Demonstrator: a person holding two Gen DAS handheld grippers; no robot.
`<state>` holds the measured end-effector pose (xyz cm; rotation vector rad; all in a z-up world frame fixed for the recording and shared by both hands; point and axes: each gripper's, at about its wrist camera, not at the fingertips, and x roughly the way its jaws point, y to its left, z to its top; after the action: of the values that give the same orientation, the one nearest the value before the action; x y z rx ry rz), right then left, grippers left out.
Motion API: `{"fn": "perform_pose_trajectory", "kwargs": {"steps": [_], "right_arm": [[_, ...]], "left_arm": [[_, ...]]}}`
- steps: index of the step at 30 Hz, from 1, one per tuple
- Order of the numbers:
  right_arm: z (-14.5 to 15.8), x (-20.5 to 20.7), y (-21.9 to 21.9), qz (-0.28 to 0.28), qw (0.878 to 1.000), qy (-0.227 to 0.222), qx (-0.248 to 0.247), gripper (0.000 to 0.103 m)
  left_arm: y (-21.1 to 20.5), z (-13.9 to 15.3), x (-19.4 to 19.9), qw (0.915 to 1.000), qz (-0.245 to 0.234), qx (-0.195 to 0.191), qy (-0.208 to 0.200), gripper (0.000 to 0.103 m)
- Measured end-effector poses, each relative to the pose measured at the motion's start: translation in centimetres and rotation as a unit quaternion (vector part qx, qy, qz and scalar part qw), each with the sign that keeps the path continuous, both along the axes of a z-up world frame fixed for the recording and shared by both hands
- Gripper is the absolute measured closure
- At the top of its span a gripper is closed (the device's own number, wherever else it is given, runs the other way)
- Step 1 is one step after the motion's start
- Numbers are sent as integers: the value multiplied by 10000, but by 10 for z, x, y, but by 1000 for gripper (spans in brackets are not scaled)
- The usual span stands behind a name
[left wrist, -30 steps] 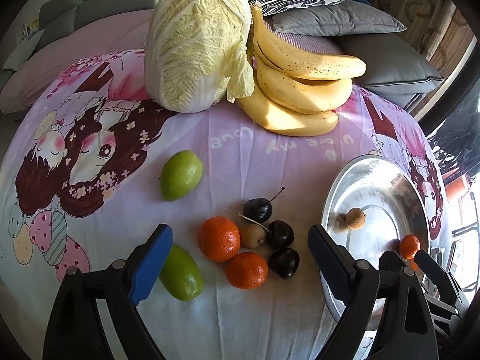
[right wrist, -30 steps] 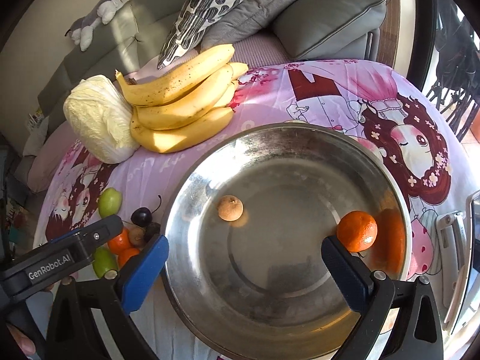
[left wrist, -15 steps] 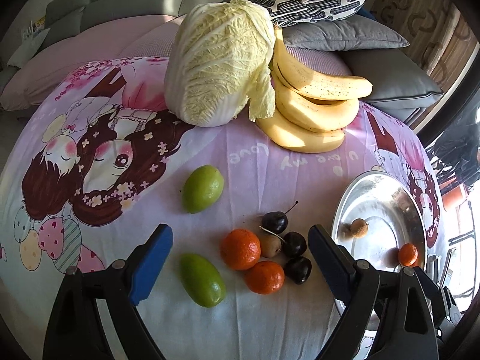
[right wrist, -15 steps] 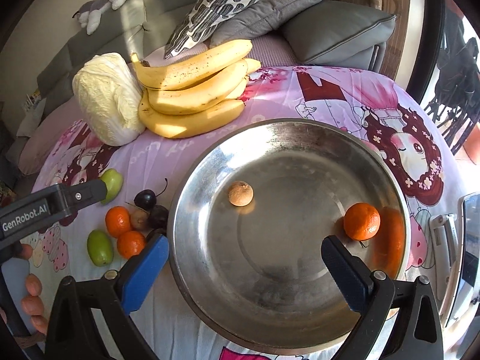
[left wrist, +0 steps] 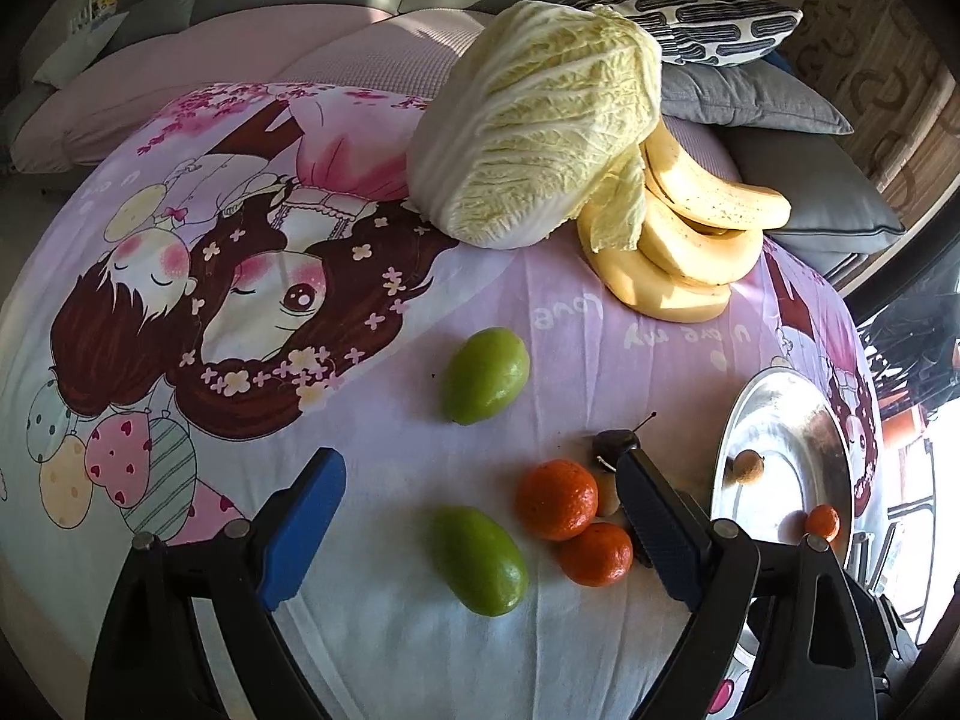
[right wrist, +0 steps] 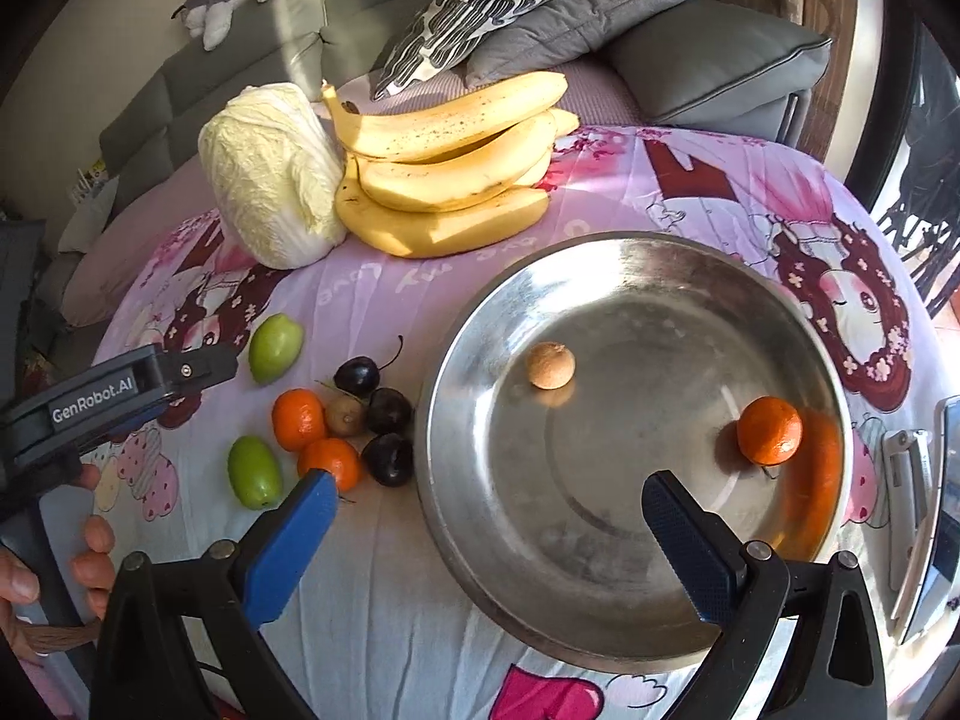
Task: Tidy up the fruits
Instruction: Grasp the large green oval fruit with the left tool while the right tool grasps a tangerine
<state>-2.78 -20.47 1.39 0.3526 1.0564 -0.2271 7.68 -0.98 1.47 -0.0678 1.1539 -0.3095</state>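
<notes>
We are holding the left gripper wide open and empty above the loose fruit on the cartoon-print cloth, its blue pads straddling the near green fruit. The right gripper is also spread with nothing between its pads, hovering over the steel bowl (probably the collecting dish, since one tangerine and a small brown fruit are lying inside). Two more tangerines and dark cherries are clustering just beside the bowl, waiting. Bananas are leaning against the cabbage, well apart.
</notes>
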Motion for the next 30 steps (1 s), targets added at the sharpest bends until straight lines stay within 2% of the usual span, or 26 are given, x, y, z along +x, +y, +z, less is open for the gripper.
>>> {"fn": "perform_pose_trajectory", "kwargs": {"steps": [6,10,14,18,21,25,30], "right_arm": [[-4,10,9,301,9986,242,375,1],[-7,18,19,507,9967,500,398,5],[-6,26,34,804,9945,613,281,10],[-4,34,43,1017,9922,646,311,18],[-4,43,50,1212,9902,644,262,19],[-11,53,60,1485,9857,761,216,19],[-19,63,70,1661,9832,736,190,23]], "left_arm": [[20,-12,7,9982,342,-364,342,11],[31,-17,7,9962,521,-563,423,11],[37,-23,3,9946,549,-737,478,11],[30,-28,0,9945,326,-773,630,11],[26,-33,-1,9926,281,-819,847,11],[32,-41,2,9868,425,-1117,1096,11],[33,-45,2,9858,442,-1151,1144,13]]}}
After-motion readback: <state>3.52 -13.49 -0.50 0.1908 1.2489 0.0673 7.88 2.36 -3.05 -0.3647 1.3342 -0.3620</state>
